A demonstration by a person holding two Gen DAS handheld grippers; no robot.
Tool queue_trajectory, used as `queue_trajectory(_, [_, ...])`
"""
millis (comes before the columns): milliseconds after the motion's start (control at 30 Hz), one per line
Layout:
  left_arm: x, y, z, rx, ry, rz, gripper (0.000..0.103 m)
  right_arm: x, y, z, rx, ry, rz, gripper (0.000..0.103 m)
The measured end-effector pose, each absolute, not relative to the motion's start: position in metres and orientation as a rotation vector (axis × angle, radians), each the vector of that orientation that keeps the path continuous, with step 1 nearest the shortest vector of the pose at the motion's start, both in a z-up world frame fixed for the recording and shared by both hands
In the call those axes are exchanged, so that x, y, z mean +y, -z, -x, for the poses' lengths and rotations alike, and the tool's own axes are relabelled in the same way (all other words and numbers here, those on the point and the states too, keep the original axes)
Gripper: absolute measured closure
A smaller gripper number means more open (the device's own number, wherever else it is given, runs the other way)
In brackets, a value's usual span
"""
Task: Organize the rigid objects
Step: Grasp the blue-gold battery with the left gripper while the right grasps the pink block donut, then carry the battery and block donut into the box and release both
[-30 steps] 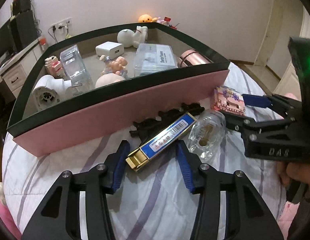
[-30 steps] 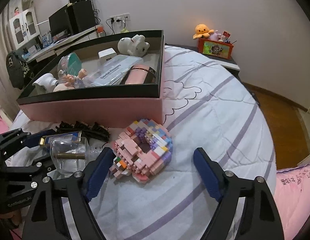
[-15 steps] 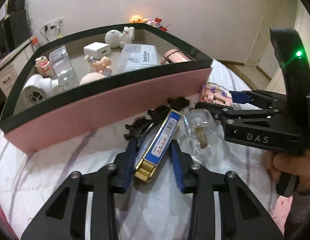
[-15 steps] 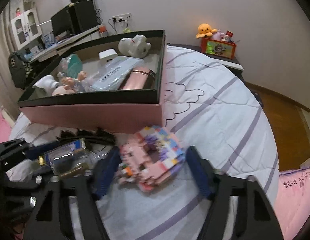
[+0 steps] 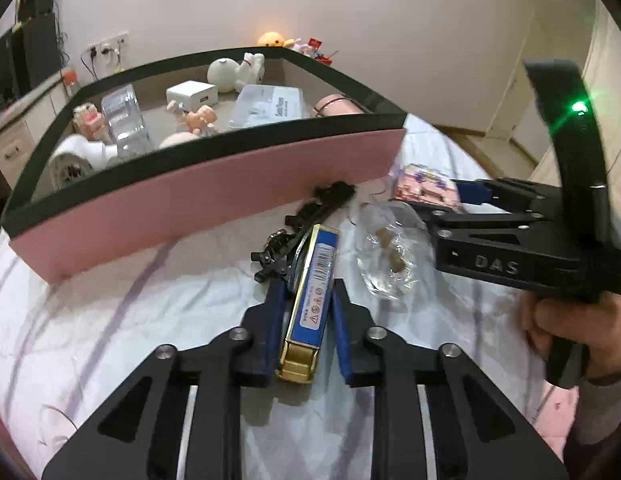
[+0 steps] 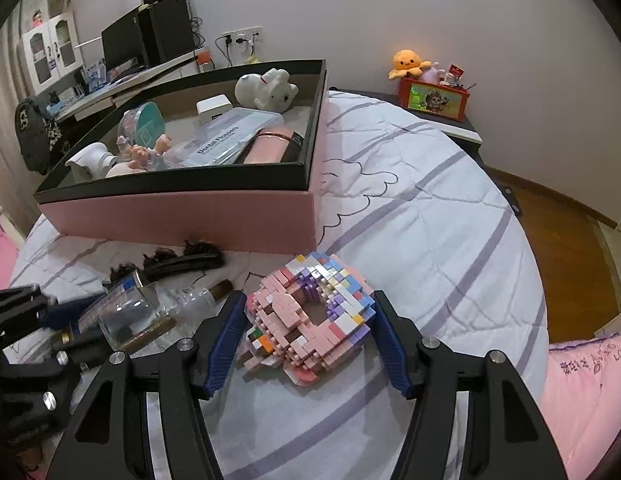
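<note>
**Both grippers closing in, two grasps at once**

Starting at nine o'clock in the left wrist view, the pink box (image 5: 214,192) sat on the striped bedspread (image 5: 110,320), already loaded with a white figurine, a charger, a clear case and a pink cylinder. Moving toward centre, my left gripper (image 5: 304,316) had its blue pads either side of the blue and gold case (image 5: 310,304). The gap was narrow, the pads right against or just off its sides; I could not tell whether they were pressing. The case lay flat on the bed, pointing at twelve o'clock, with a black hair clip (image 5: 298,232) tangled at its far end. At two o'clock lay the small glass bottle (image 5: 386,256), untouched.

Over to the right wrist view: the same bottle showed at nine o'clock, and dead centre my right gripper (image 6: 308,336) straddled the pink block donut (image 6: 310,320). Jaws about half open, pads just beside the bricks on both flanks, and again contact was not clear. The donut was on the bedspread, in front of the box's near right corner.

I read this as the grasp step, both items outside the box. Next called for a firm squeeze on each, gentle on the bricks, then a lift clear of the rim toward eleven o'clock. I would watch that hair clip snagging the case.
</note>
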State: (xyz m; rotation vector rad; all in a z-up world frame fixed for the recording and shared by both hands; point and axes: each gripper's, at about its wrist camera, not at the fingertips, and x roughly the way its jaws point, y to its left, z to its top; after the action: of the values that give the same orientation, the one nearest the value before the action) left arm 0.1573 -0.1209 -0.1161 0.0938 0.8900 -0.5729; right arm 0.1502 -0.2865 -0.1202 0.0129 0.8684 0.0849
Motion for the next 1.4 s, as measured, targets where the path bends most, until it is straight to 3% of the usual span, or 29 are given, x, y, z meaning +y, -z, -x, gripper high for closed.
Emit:
queue_trajectory(400, [-0.076,0.112,-0.119,0.88,0.528,-0.015,0.081,-0.291,0.103,-0.107,0.808,-0.111,-0.068,0.04])
queue_trajectory(433, [-0.075,0.114,-0.119,0.885,0.516,-0.029,0.077,-0.289,0.103,-0.107,0.81,-0.11,-0.063,0.041])
queue_trajectory(500, [-0.076,0.115,-0.114,0.882,0.528,-0.062,0.042,-0.286,0.106,-0.108,0.824,-0.114,-0.058,0.04])
queue_trajectory(567, [-0.077,0.113,-0.105,0.864,0.513,-0.072,0.016,-0.284,0.111,-0.108,0.835,-0.113,-0.056,0.04])
queue_trajectory(633, [-0.076,0.113,-0.1,0.86,0.517,-0.069,0.027,-0.282,0.114,-0.108,0.843,-0.116,-0.061,0.04])
queue_trajectory(667, [-0.077,0.115,-0.099,0.878,0.541,-0.058,0.053,-0.281,0.116,-0.108,0.845,-0.116,-0.06,0.04])
queue_trajectory(700, [-0.078,0.115,-0.098,0.881,0.542,-0.065,0.067,-0.28,0.117,-0.108,0.848,-0.117,-0.059,0.04])
queue_trajectory(767, [-0.078,0.115,-0.099,0.876,0.539,-0.074,0.073,-0.279,0.118,-0.109,0.85,-0.116,-0.058,0.04])
queue_trajectory(833, [-0.075,0.115,-0.104,0.884,0.548,-0.044,0.086,-0.279,0.119,-0.112,0.851,-0.116,-0.062,0.04])
queue_trajectory(1400, [-0.058,0.088,-0.089,0.805,0.542,0.0,0.088,-0.275,0.086,-0.093,0.776,-0.165,-0.066,0.041])
